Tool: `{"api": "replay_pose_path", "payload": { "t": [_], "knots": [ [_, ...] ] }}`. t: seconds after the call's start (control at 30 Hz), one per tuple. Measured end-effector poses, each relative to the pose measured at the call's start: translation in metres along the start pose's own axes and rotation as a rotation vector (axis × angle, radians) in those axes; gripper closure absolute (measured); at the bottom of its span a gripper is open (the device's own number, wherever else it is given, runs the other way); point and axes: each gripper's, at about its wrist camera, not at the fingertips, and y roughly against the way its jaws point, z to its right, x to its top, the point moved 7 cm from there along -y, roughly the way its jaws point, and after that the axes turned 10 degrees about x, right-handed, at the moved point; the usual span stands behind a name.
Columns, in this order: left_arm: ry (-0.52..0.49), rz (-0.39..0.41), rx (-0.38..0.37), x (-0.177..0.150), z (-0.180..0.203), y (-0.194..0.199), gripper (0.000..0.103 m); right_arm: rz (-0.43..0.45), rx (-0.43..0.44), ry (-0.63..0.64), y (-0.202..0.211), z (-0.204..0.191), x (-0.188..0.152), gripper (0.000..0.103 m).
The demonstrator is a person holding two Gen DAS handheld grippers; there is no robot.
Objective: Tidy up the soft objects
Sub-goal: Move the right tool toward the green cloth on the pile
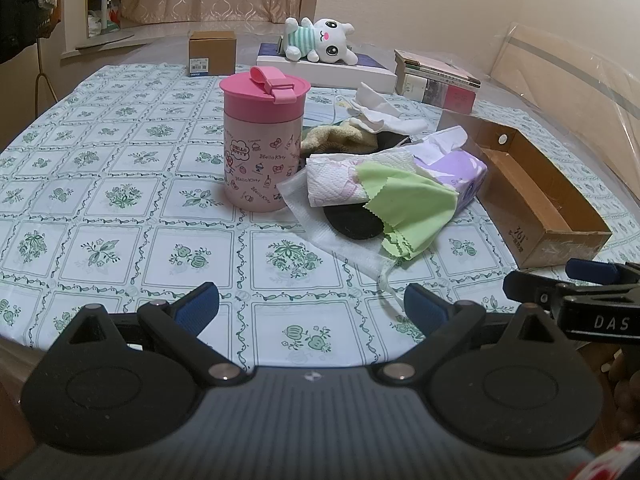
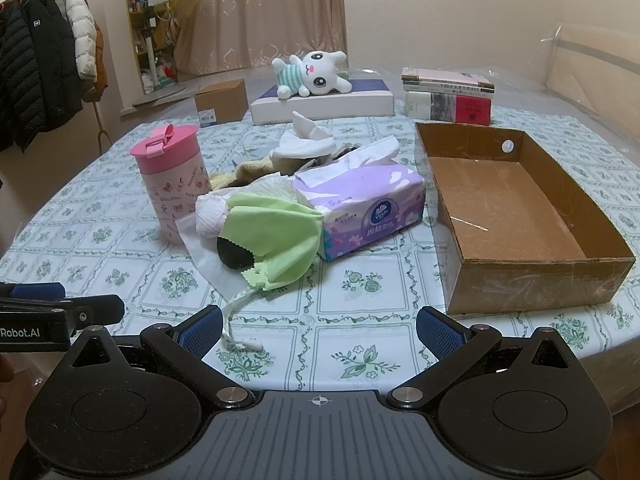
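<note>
A heap of soft things lies mid-table: a green cloth [image 1: 404,208] [image 2: 272,240] over a black pad [image 1: 352,220] [image 2: 236,254], a crumpled paper towel [image 1: 340,176] [image 2: 212,216], a purple tissue pack [image 1: 460,172] [image 2: 368,208], a tan towel [image 1: 340,136] [image 2: 248,170] and white cloths [image 1: 380,110] [image 2: 304,142]. An open cardboard box [image 1: 536,204] [image 2: 512,216] stands to the right. A white plush toy [image 1: 320,38] [image 2: 310,74] lies at the back. My left gripper [image 1: 312,304] and right gripper [image 2: 318,326] are open and empty near the front edge.
A pink lidded cup [image 1: 262,140] [image 2: 172,176] stands left of the heap. At the back are a small brown box [image 1: 212,54] [image 2: 220,100], a flat white box [image 1: 332,72] [image 2: 324,106] under the plush, and stacked books [image 1: 436,82] [image 2: 448,98]. A white cord [image 2: 236,320] trails from the heap.
</note>
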Motion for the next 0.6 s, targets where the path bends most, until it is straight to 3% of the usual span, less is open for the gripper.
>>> {"api": "replay_pose_path", "payload": {
  "t": [0.43,0.6],
  "knots": [
    [0.017,-0.002,-0.013,0.003,-0.003,-0.012,0.005,0.007,0.007,0.002,-0.004,0.003,0.001,0.001],
    [0.080,-0.051,-0.056,0.008,-0.010,-0.024,0.005,0.000,0.019,0.031,-0.021,0.004,0.004,0.001]
  ]
}}
